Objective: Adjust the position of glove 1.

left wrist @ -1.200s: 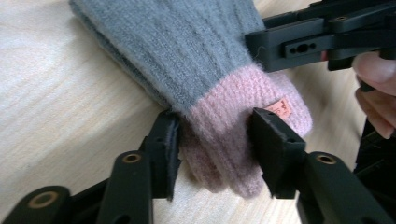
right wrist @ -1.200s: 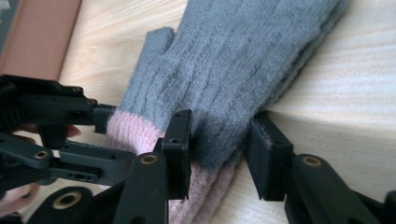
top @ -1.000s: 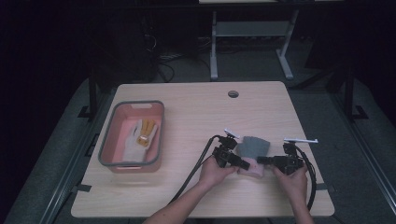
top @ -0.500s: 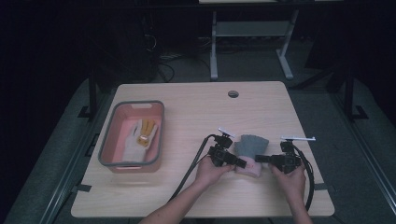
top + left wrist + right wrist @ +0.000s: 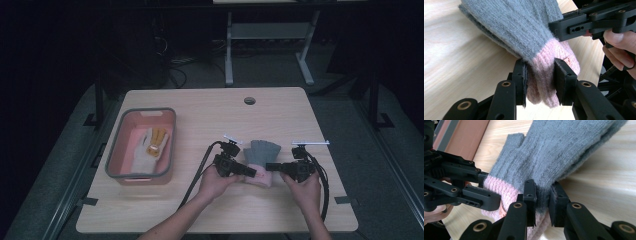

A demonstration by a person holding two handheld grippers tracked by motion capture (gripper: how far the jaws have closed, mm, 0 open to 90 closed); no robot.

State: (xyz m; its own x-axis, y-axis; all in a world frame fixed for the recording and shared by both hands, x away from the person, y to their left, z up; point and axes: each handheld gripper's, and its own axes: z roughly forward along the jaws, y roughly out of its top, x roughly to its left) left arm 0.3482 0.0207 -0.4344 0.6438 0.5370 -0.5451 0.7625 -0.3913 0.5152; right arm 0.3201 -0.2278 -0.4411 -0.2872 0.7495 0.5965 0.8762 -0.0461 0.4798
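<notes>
Both tongs are clenched on one knitted glove [image 5: 261,161], gripping it from opposite sides. Left tongs [image 5: 248,171] pinch the pink cuff: in the left gripper view the two black jaws rise on either side of the cuff [image 5: 541,82] and their pads press into the knit, having just closed further onto it. Right tongs [image 5: 272,166] pinch the glove at the far edge of the cuff, where pink meets grey; in the right gripper view the jaws squeeze a fold of the knit [image 5: 542,195], and they too have just been closing on it.

Glove position: on the right half of the bench [image 5: 200,110], between the two hands. Its grey finger end points away from the person and lies on the wood; its pink cuff end is nearest the person. A small tag shows on the cuff in the left gripper view.

Left hand [image 5: 215,182] and right hand [image 5: 305,190] each hold a gripper body, with black cables trailing back toward the near edge of the bench.

Other items: a grey-rimmed pink tray [image 5: 116,159] stands on the left part of the bench, well apart from the glove. Inside it lies a white and yellow glove [image 5: 150,145].
</notes>
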